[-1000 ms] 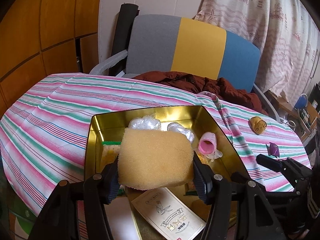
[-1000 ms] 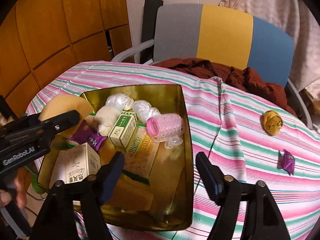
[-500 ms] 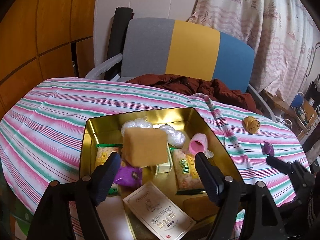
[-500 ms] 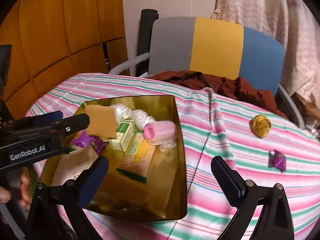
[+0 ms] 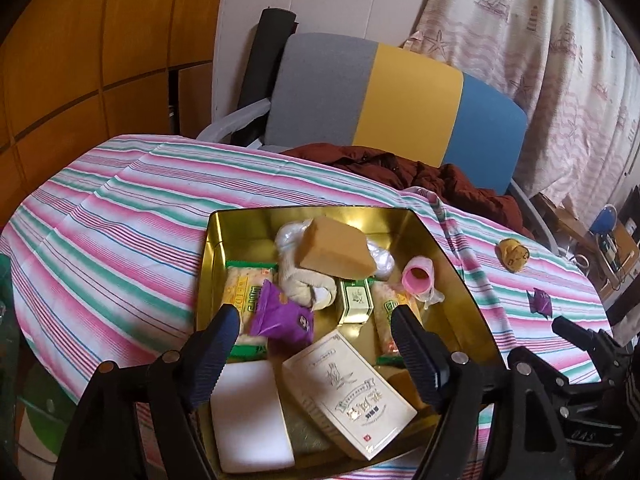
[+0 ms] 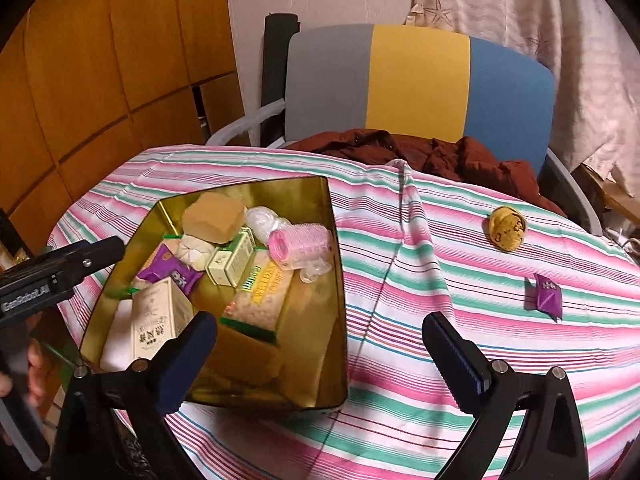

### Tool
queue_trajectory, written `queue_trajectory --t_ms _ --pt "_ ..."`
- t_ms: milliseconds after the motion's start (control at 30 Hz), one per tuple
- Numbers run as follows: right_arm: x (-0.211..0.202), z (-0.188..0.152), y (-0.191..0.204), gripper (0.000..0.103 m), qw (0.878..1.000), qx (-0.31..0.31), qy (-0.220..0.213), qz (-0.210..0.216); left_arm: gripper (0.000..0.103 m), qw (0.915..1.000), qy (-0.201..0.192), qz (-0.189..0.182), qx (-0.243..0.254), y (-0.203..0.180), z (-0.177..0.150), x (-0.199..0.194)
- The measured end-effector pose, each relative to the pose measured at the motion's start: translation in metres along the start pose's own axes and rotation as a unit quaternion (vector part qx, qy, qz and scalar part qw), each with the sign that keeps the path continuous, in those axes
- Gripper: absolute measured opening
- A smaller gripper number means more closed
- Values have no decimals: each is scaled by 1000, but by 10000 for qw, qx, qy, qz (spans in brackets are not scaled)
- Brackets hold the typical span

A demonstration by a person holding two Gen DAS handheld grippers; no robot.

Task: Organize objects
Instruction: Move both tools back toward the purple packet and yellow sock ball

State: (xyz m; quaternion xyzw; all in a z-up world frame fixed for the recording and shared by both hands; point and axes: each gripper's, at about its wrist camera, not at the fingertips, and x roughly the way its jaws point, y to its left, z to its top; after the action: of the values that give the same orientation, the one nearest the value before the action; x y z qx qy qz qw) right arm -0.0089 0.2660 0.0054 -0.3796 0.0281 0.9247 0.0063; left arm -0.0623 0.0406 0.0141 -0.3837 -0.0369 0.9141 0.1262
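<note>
A gold tin point(image 5: 452, 264) point(image 6: 336, 320) sits on the striped tablecloth, full of small items. The yellow sponge point(image 5: 336, 248) point(image 6: 214, 216) lies tilted on top of wrapped items at the tin's far end. A pink roller point(image 5: 418, 278) point(image 6: 300, 242), a purple packet point(image 5: 282, 316), green boxes point(image 6: 232, 260) and a cream box point(image 5: 352, 388) also lie inside. My left gripper point(image 5: 316, 344) hangs open above the tin's near end, empty. My right gripper point(image 6: 320, 344) is open over the tin's right rim. A yellow round item point(image 6: 506, 227) and a purple candy point(image 6: 546, 296) lie on the cloth to the right.
A chair point(image 6: 416, 84) with grey, yellow and blue back panels stands behind the table, a dark red jacket point(image 6: 440, 156) on its seat. Wood panelling point(image 6: 100, 72) fills the left. A person's hand point(image 6: 24, 364) holds the left gripper's handle at the lower left.
My left gripper opened and let go of the yellow sponge, which dropped onto the items at the tin's far end. The left gripper drew back toward me. The right gripper shifted right.
</note>
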Motion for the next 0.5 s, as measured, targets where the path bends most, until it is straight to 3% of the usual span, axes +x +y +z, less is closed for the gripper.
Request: queue_trajectory --t_ms 500 --pt "-13 6 -32 103 9993 -44 -47 -368 79 9983 -45 -125 564 -38 -7 -13"
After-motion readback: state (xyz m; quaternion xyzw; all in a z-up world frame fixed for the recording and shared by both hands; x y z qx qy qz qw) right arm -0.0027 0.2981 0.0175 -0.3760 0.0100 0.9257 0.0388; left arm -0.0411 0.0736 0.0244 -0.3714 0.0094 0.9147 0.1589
